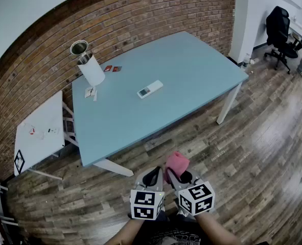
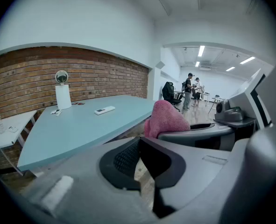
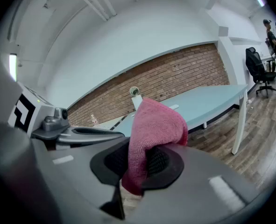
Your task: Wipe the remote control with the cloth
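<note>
Currently R gripper (image 3: 138,162) clamps the pink cloth (image 3: 154,125), L gripper (image 2: 138,160) shut, empty; remote (image 1: 149,89) lies mid tabletop (image 1: 191,65), well apart. Risk: wiping one-handed could skid the unpinned remote, or cloth slips from the pinch.

Item 1: left gripper (image 1: 152,179). Held low and close in front of the body, pointing forward and somewhat downward. Its fingers (image 2: 123,157) are pressed together with nothing between them. Its marker cube (image 1: 146,204) sits at the rear.

Item 2: right gripper (image 1: 177,178). Just beside the left one and tilted slightly down. Its fingers (image 3: 162,161) are clamped on a pink cloth (image 3: 154,125), which bunches up above the fingertips and hangs a little below them.

Item 3: left forearm (image 1: 124,234) and right forearm (image 1: 218,231). Both are bare and reach forward to the grippers.
</note>
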`<state>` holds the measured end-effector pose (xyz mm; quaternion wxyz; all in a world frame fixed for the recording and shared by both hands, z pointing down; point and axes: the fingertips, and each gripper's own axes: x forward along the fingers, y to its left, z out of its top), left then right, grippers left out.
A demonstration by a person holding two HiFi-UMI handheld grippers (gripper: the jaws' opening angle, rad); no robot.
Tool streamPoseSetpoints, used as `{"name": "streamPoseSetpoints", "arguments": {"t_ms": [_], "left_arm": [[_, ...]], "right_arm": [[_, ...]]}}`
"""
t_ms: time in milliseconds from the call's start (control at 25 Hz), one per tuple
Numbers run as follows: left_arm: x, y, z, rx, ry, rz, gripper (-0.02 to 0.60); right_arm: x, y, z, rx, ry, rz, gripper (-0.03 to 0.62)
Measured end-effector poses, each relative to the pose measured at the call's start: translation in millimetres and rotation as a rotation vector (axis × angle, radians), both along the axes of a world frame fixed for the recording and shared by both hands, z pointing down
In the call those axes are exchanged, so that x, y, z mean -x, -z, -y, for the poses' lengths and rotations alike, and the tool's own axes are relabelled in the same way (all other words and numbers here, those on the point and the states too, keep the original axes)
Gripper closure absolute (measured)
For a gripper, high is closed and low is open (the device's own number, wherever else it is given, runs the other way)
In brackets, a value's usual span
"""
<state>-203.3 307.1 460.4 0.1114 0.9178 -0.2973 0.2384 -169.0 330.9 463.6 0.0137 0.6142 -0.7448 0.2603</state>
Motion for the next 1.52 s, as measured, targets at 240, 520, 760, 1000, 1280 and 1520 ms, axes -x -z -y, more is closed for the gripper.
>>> {"name": "streamPoseSetpoints", "arguments": {"t_ms": [240,520,760,1000,1280,1520], "left_arm": [[-21,0,-10,0.01,-0.007,0.003,0.583],[-45,-4,-4,0.005,-0.014,0.015,0.583],[-64,-6,14,0.001,-0.012,0.014,0.583],[-72,-12,49,0.008,0.009,0.006,0.583],[-75,-16,106,0.024,0.021,0.005,0.583],[-82,-20,167,0.046,0.007,0.006,0.583]], "right_arm": [[-20,-2,-11,0.005,-0.001,-0.002,0.531],[-43,-6,-7,0.002,-0.003,0.002,0.531],[-62,-9,12,0.002,-0.002,0.001,0.531],[-68,-14,45,0.013,0.028,-0.01,0.53],[-73,-18,100,0.034,0.046,-0.023,0.53],[-84,-21,156,0.062,0.031,-0.026,0.53]]}}
